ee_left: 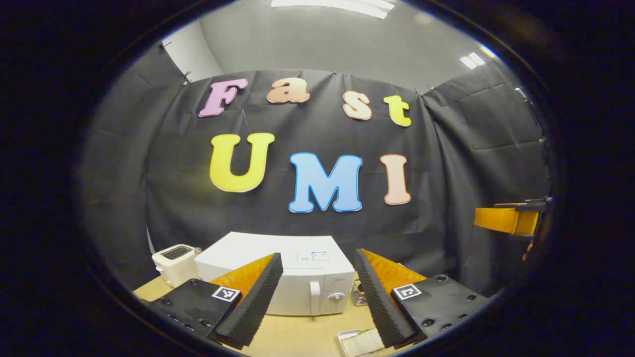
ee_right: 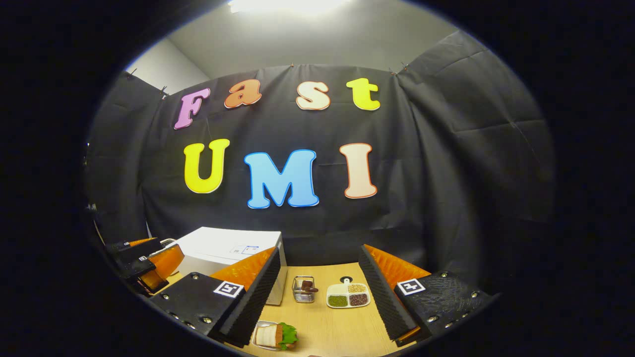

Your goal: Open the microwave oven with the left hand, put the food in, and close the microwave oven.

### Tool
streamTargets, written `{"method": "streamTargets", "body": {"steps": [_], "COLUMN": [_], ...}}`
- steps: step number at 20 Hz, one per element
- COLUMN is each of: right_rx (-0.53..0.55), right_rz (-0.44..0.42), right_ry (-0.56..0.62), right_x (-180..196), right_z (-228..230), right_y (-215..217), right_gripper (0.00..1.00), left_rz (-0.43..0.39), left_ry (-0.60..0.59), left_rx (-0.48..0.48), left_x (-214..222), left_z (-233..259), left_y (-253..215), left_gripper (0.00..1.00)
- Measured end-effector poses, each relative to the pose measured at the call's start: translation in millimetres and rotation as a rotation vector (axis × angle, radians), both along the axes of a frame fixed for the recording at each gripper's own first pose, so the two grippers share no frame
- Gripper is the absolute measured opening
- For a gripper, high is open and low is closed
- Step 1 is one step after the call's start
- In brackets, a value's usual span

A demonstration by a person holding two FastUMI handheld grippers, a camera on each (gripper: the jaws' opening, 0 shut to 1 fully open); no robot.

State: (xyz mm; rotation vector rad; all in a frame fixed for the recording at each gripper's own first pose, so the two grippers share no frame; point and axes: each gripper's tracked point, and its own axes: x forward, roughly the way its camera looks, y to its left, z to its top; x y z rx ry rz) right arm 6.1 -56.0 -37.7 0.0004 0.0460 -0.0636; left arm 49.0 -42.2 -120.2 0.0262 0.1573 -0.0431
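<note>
Handle (ee_left: 314,296) of the shut microwave (ee_left: 278,270) stands upright, far ahead between the left gripper's (ee_left: 317,297) spread, empty fingers; right gripper (ee_right: 317,297) also gapes empty.

Microwave (ee_left: 278,270) top sticker unreadable, brand mark too (blurred), no legible txt

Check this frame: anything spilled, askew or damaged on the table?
Nothing stands out. The microwave stands square with its door shut, the food tray lies flat, and the basket and divided dish sit upright.

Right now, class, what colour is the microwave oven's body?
White; the microwave oven shows best in the left gripper view, door shut.
</note>
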Motion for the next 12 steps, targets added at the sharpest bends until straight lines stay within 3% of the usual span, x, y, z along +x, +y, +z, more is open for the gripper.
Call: {"method": "streamTargets", "body": {"steps": [11,12], "right_rx": [-0.043,-0.045], "right_rz": [-0.07,-0.076], "right_ry": [0.024,0.028], "right_x": [-4.4,-3.7], "right_z": [-11.7,-13.9], "right_y": [-24.8,-27.3], "right_gripper": [0.97,0.96], "left_rz": [0.015,0.018], "left_ry": [0.243,0.265], "left_rx": [-0.01,-0.014], "left_x": [85.0,92.6], "left_z": [-159.4,-172.5], "left_y": [3.2,4.9], "left_gripper": [0.99,0.94]}}
